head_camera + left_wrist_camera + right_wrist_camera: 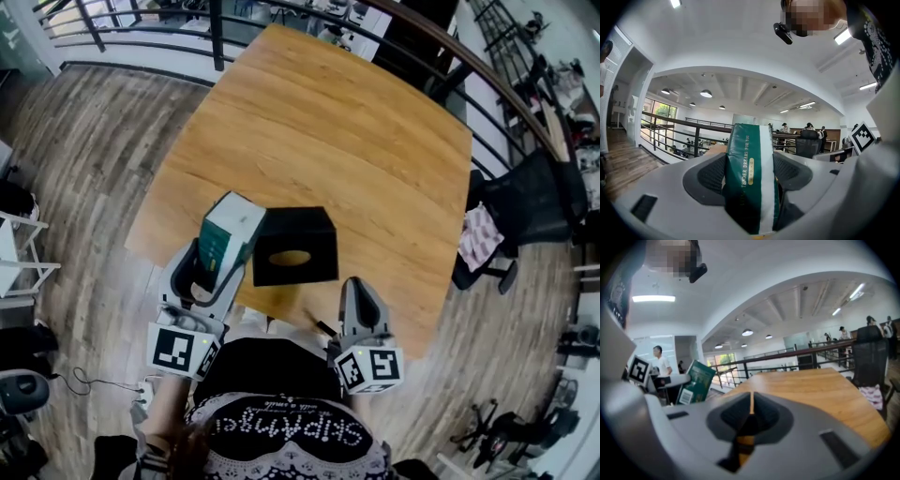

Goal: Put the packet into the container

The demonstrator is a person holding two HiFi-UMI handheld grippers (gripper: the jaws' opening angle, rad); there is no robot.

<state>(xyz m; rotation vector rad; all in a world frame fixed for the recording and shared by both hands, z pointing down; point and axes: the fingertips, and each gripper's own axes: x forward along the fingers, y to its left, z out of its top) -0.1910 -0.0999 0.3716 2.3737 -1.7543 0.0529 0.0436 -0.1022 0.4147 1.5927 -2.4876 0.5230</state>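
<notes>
A green and white packet (228, 231) (751, 180) stands clamped between the jaws of my left gripper (208, 272) (751, 173), held up at the table's near edge. It also shows at the left of the right gripper view as the green packet (696, 382). The black box container (293, 246), with an oval slot in its top, sits on the wooden table (328, 122) just right of the packet. My right gripper (361, 314) (751, 414) is shut with nothing in it, near the table's front edge, right of the container.
A black railing (141, 45) runs round the table's far side. A dark chair (525, 202) with a patterned cloth (480, 236) stands to the right. The tabletop (820, 385) stretches ahead of the right gripper.
</notes>
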